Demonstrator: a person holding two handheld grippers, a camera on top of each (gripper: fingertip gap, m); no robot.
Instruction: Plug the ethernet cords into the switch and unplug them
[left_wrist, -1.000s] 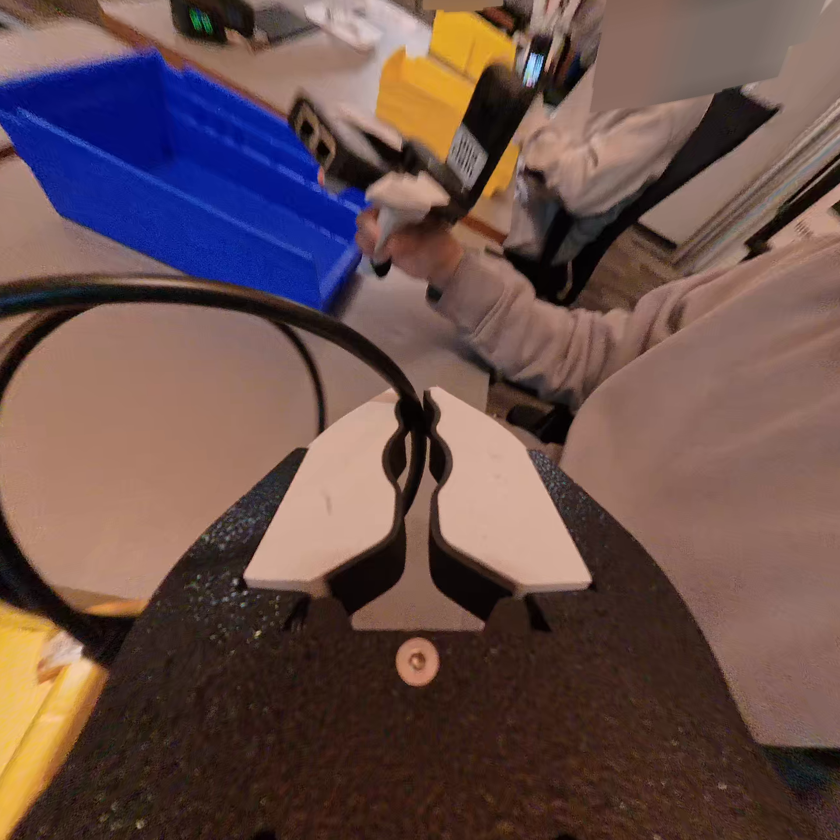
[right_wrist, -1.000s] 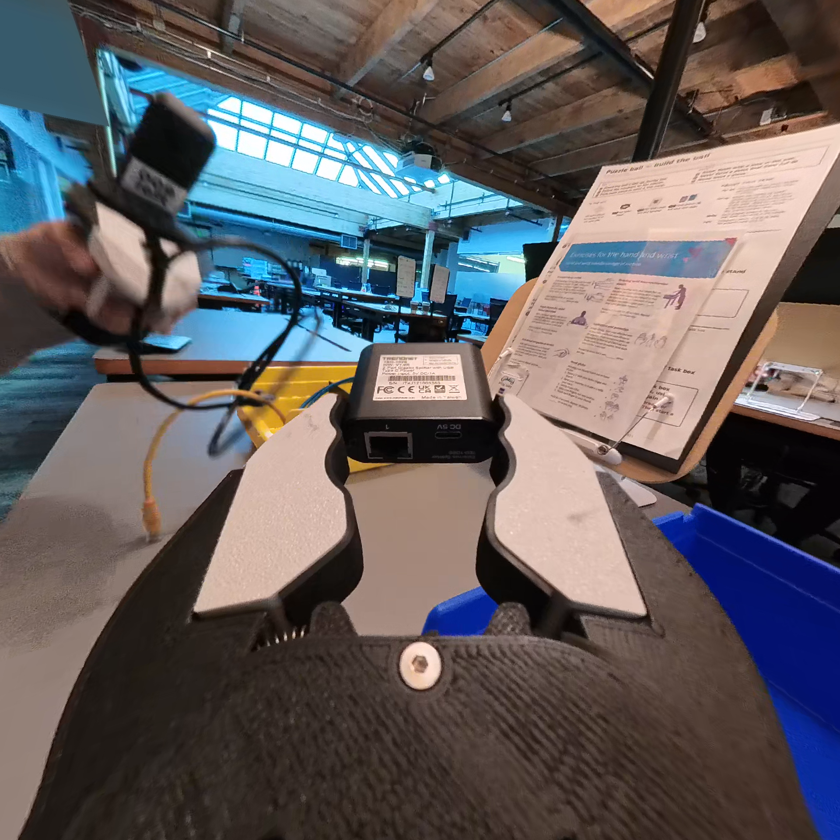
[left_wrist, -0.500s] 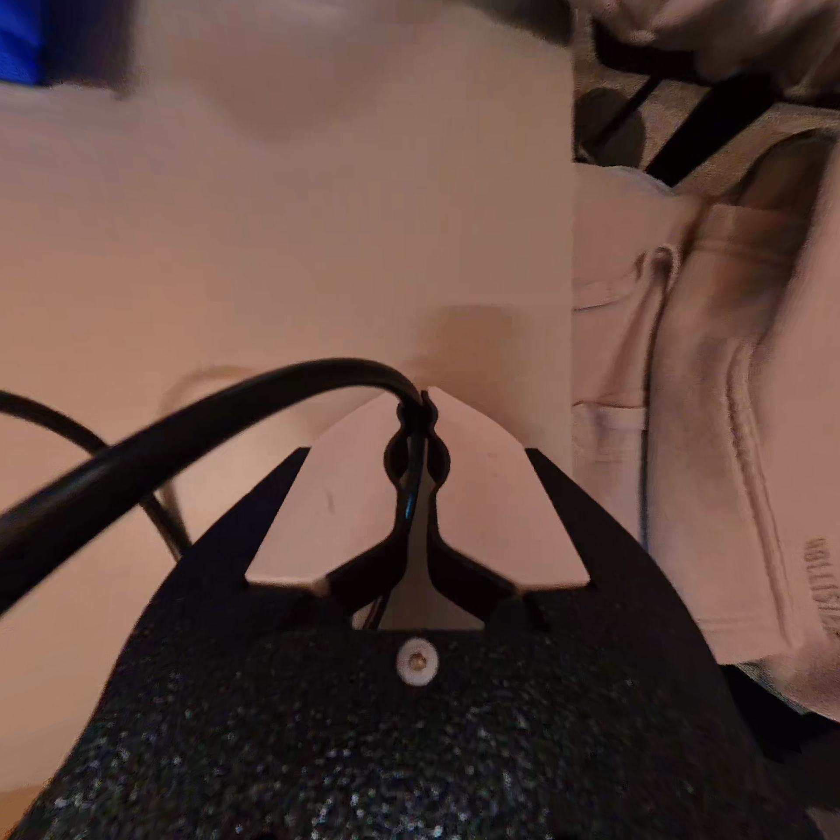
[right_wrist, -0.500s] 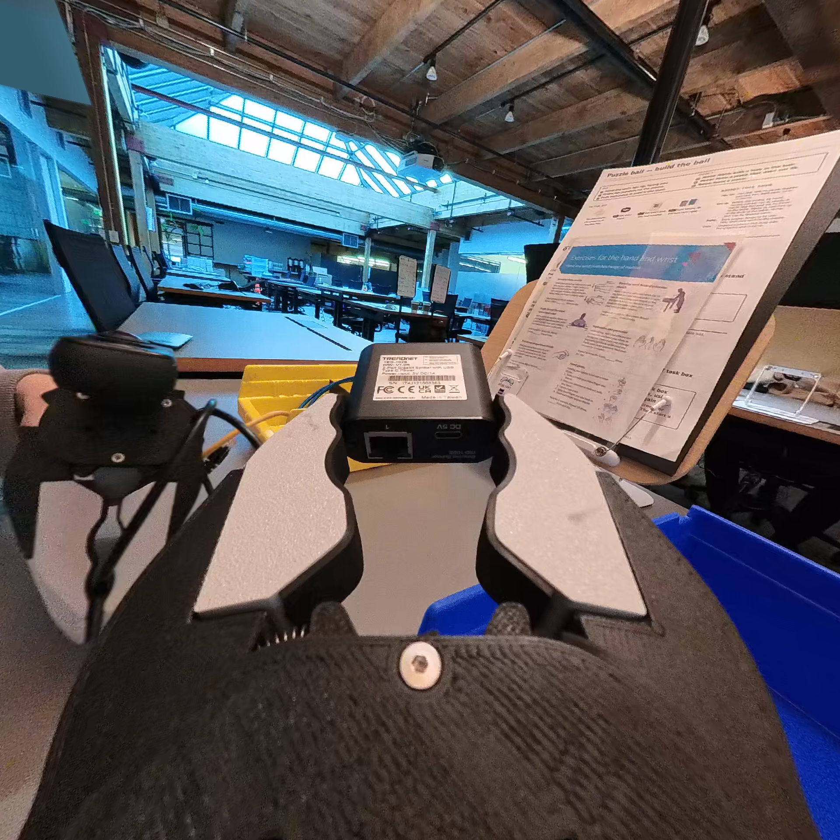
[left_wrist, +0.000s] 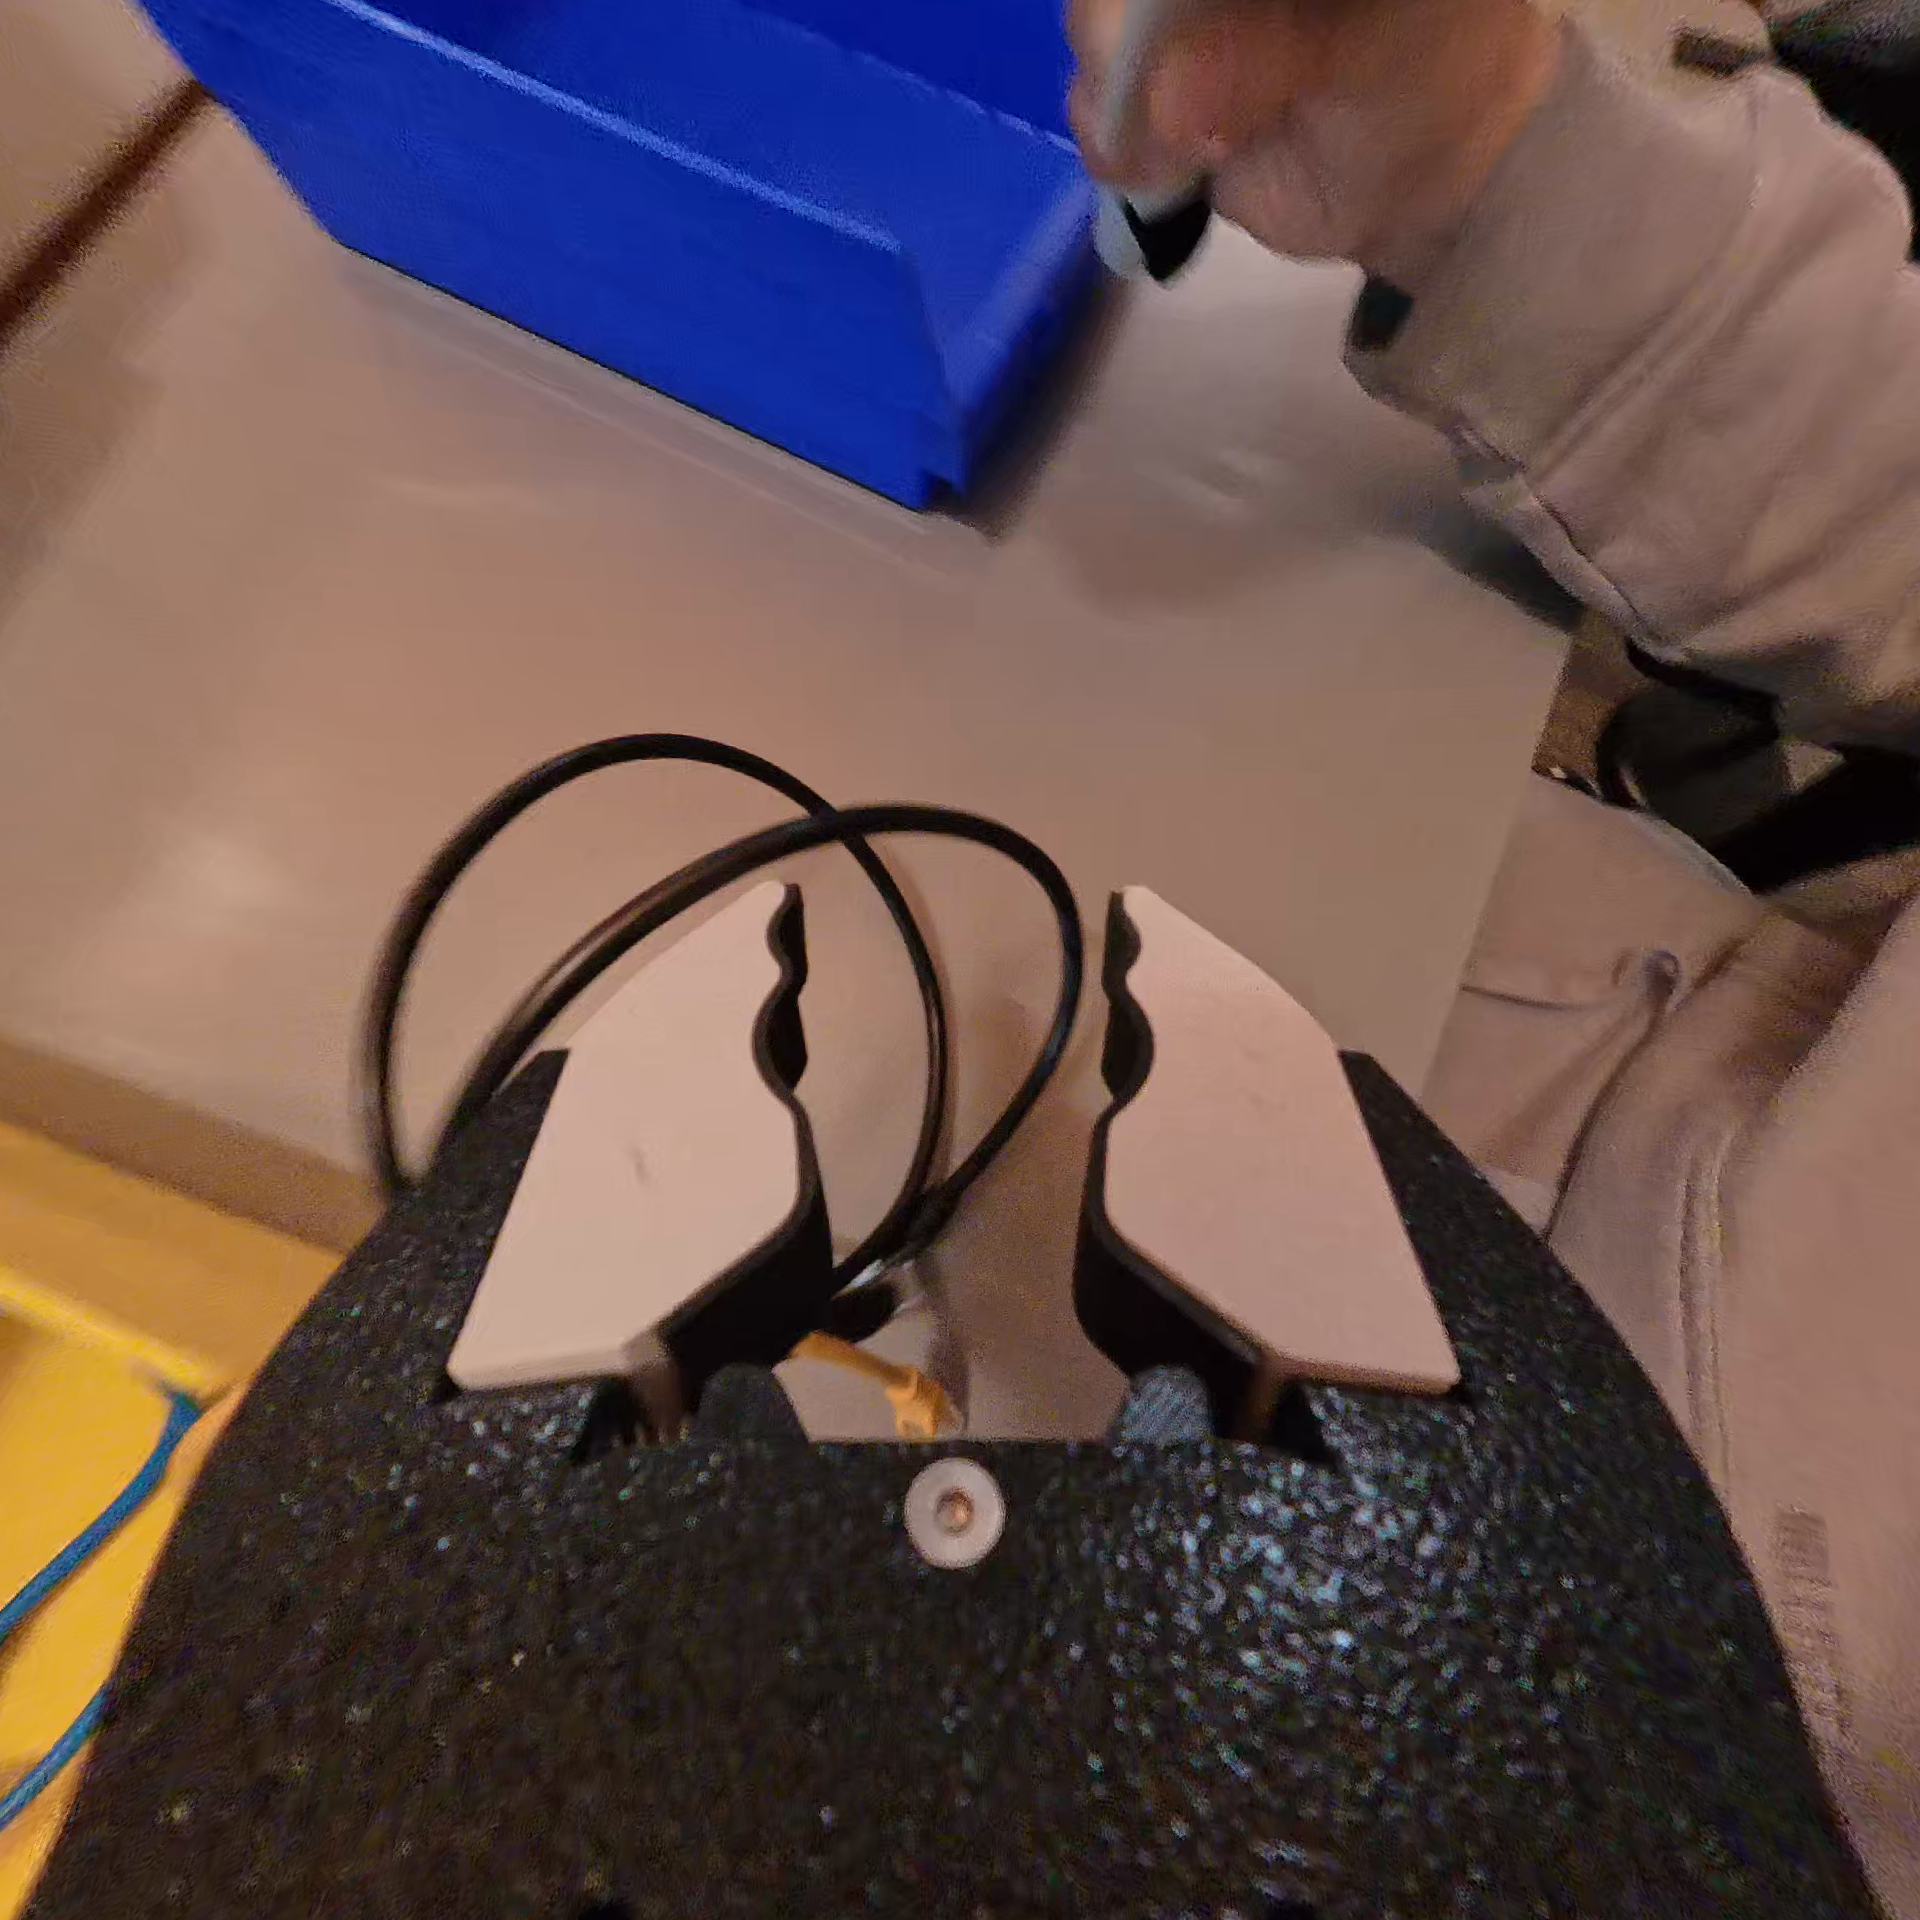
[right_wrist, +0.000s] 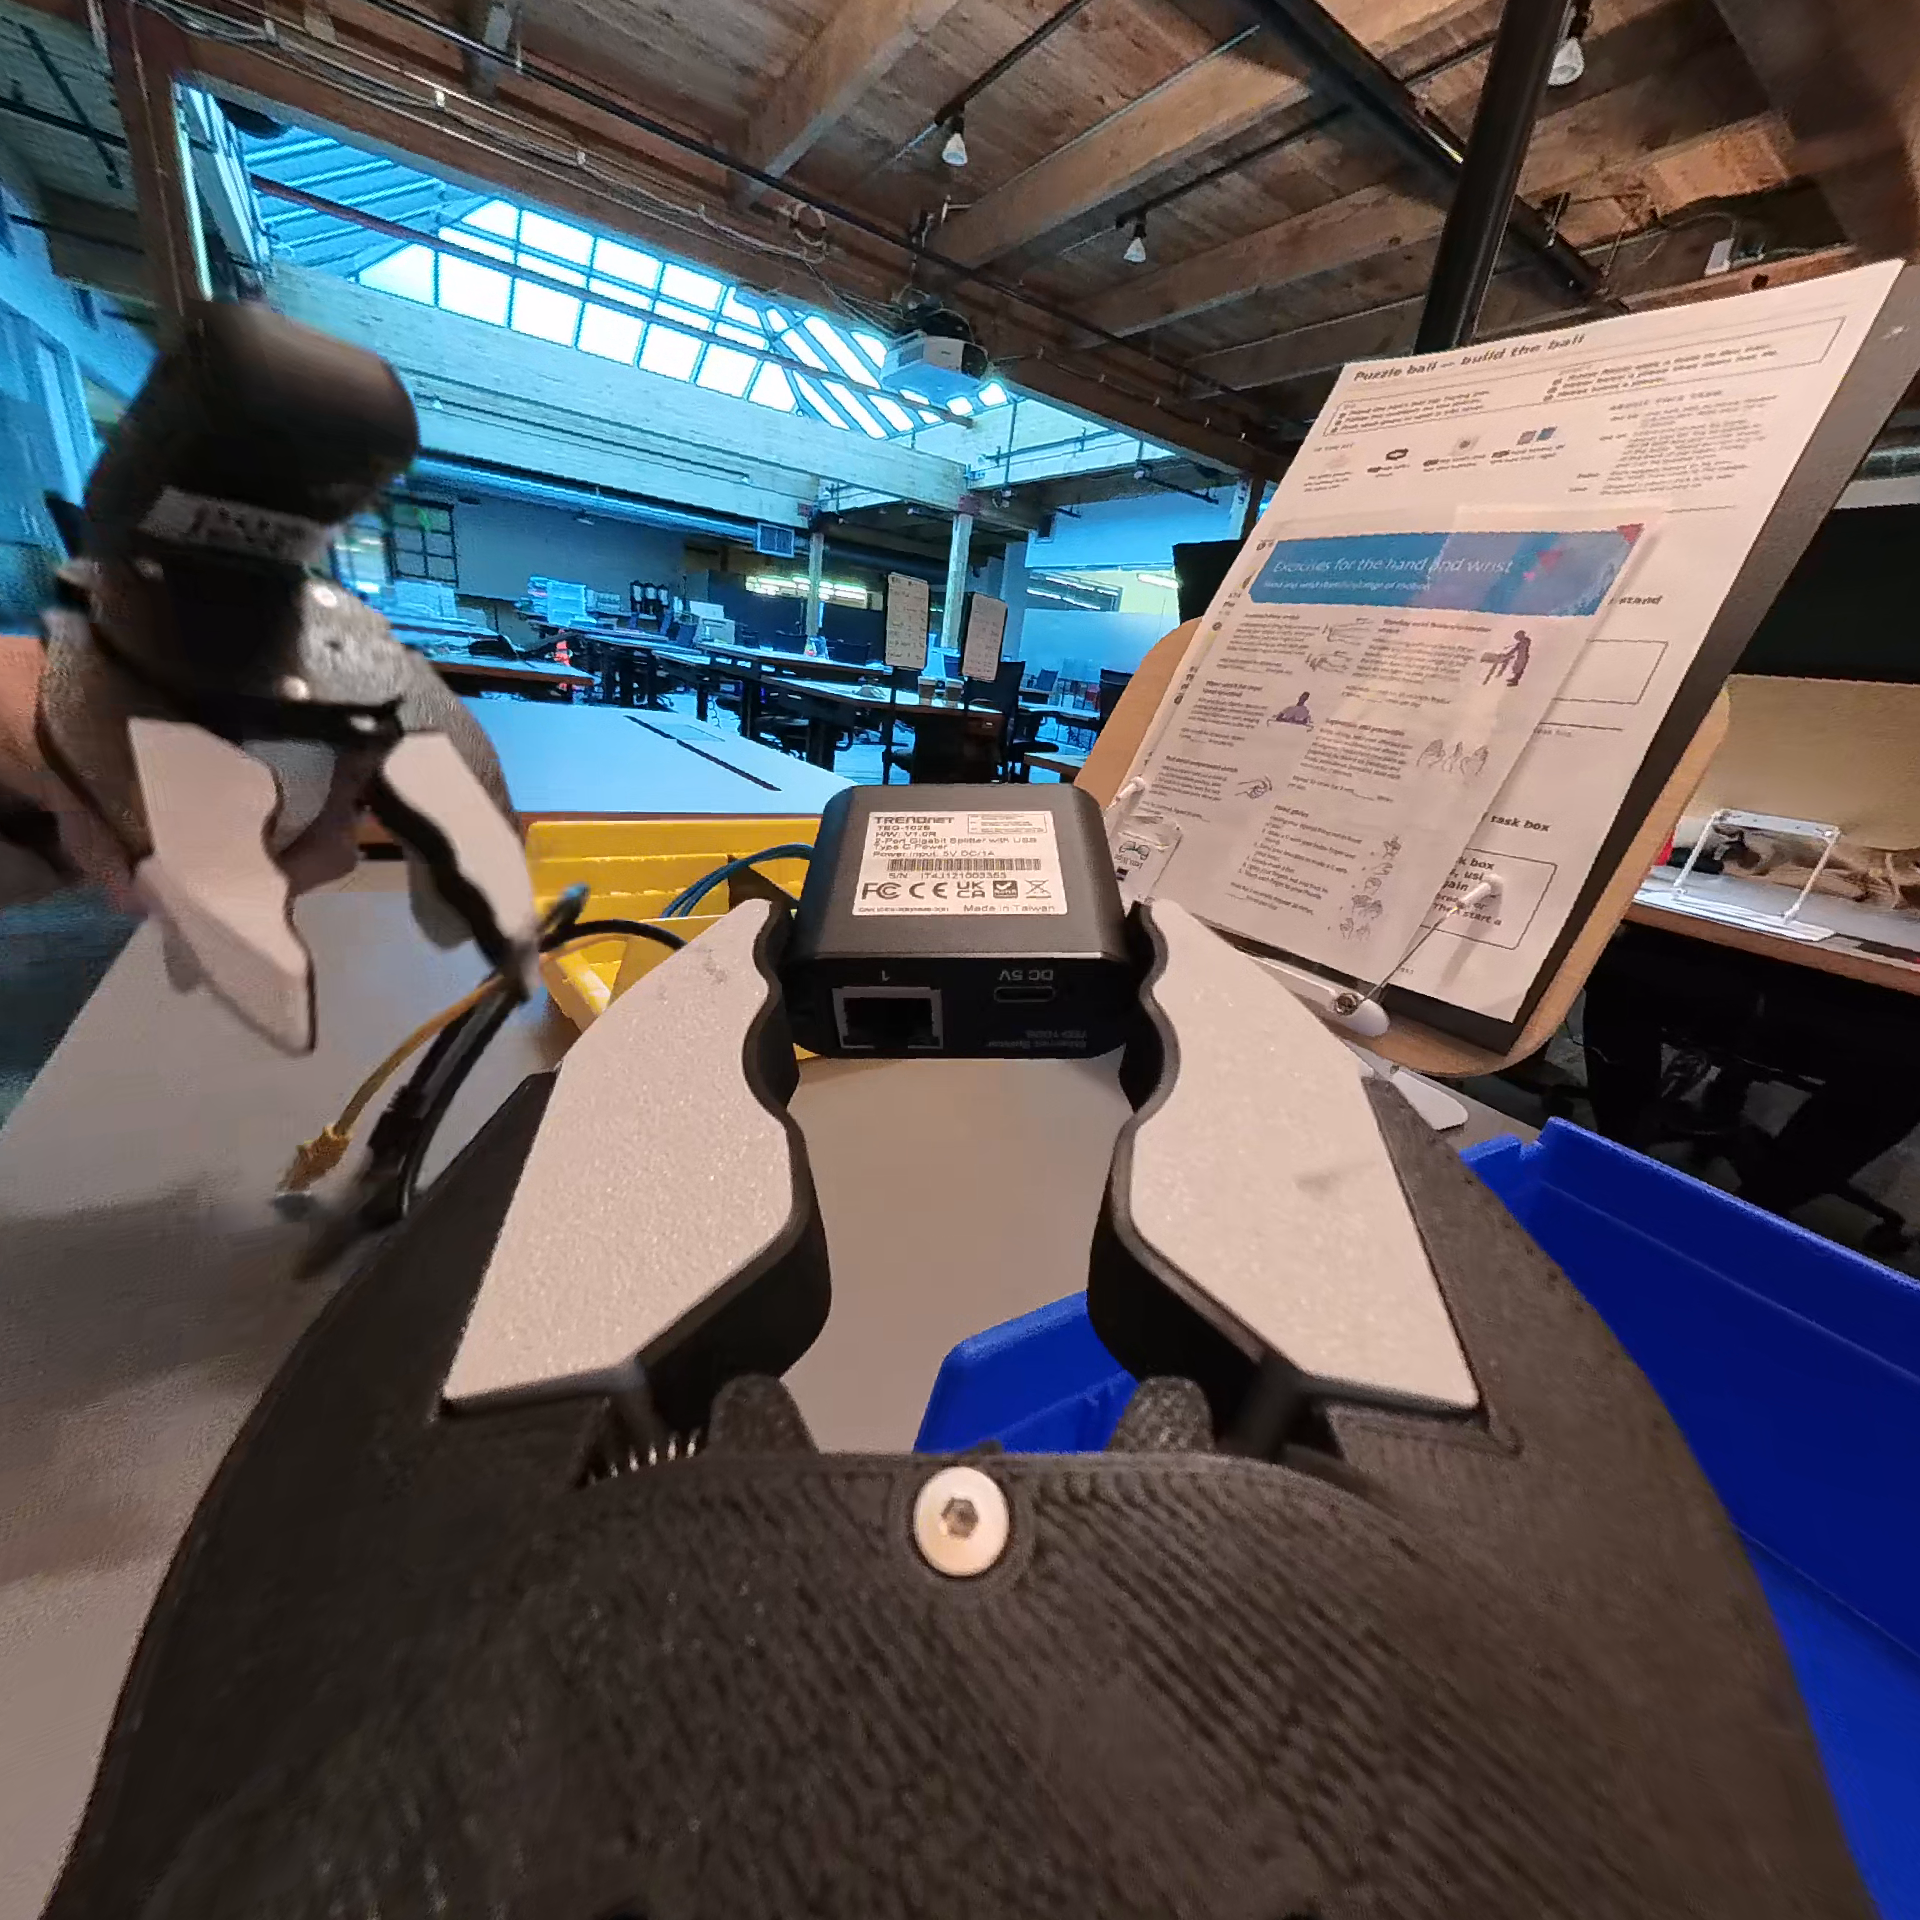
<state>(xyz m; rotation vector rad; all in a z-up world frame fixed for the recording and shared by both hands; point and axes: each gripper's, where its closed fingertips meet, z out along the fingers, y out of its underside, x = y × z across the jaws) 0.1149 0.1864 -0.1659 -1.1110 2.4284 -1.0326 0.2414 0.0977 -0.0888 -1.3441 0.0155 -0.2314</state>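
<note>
My right gripper (right_wrist: 956, 940) is shut on a small black switch (right_wrist: 961, 883) and holds it above the grey table, its empty port facing the camera. My left gripper (left_wrist: 951, 904) is open. A black ethernet cord (left_wrist: 935, 997) loops loosely between and under its fingers, with a yellow plug (left_wrist: 883, 1382) below near the finger bases. In the right wrist view the left gripper (right_wrist: 400, 987) hangs open at the left of the switch. The black cord (right_wrist: 436, 1070) and a yellow cord (right_wrist: 384, 1081) dangle by it over the table.
A blue bin (left_wrist: 675, 208) stands ahead of the left gripper and also shows at the lower right of the right wrist view (right_wrist: 1714, 1351). A yellow bin (right_wrist: 644, 862) with a blue cord is behind the switch. A document stand (right_wrist: 1455, 675) is at the right. A person's sleeve (left_wrist: 1610, 364) is close.
My left gripper has opened and let go of the black cord, which now lies loose between its fingers. The right gripper holds the switch still.
</note>
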